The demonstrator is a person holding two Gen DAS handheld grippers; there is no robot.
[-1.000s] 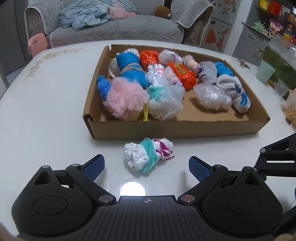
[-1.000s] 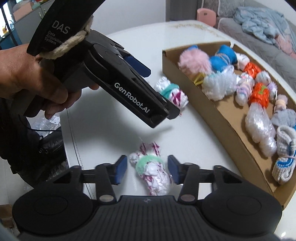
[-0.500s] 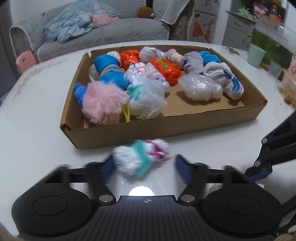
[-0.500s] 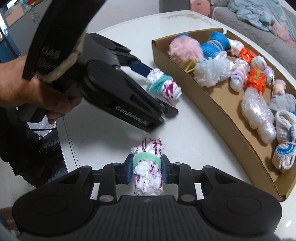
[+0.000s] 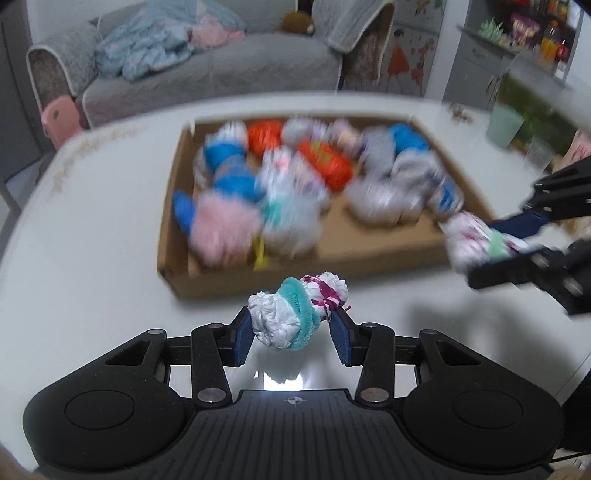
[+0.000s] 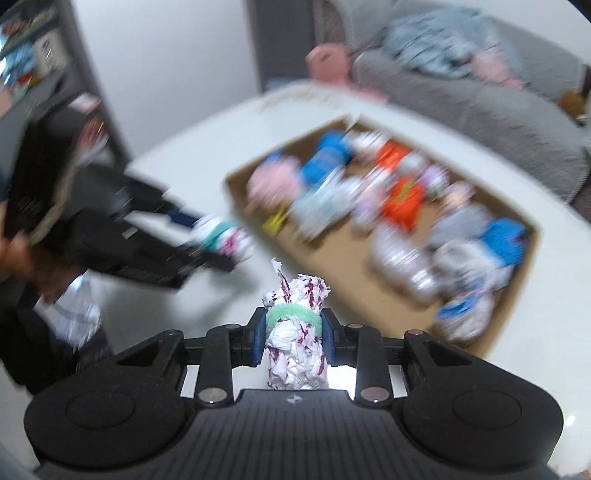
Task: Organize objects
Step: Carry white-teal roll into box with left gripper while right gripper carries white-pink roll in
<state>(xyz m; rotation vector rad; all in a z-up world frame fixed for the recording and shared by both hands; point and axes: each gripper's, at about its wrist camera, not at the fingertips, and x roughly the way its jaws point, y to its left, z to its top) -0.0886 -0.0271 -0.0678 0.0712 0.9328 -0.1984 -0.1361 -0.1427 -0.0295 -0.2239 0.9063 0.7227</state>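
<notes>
your left gripper (image 5: 293, 330) is clamped on a white bundle with a teal band (image 5: 299, 314), pinched end to end between the blue pads (image 5: 243, 334) and held above the white table (image 5: 92, 295), just short of the cardboard box (image 5: 258, 278). your right gripper (image 6: 293, 338) is clenched across the green band of a second white-and-purple bundle (image 6: 295, 350), near the box's front corner. the box's contents are blurred, a mass of colored bundles (image 5: 325, 168).

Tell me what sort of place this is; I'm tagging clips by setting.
Most likely a home living room. A grey sofa strewn with bedding stands behind the white table, beside it a pink stool, and shelves of packaged goods line the far wall.
</notes>
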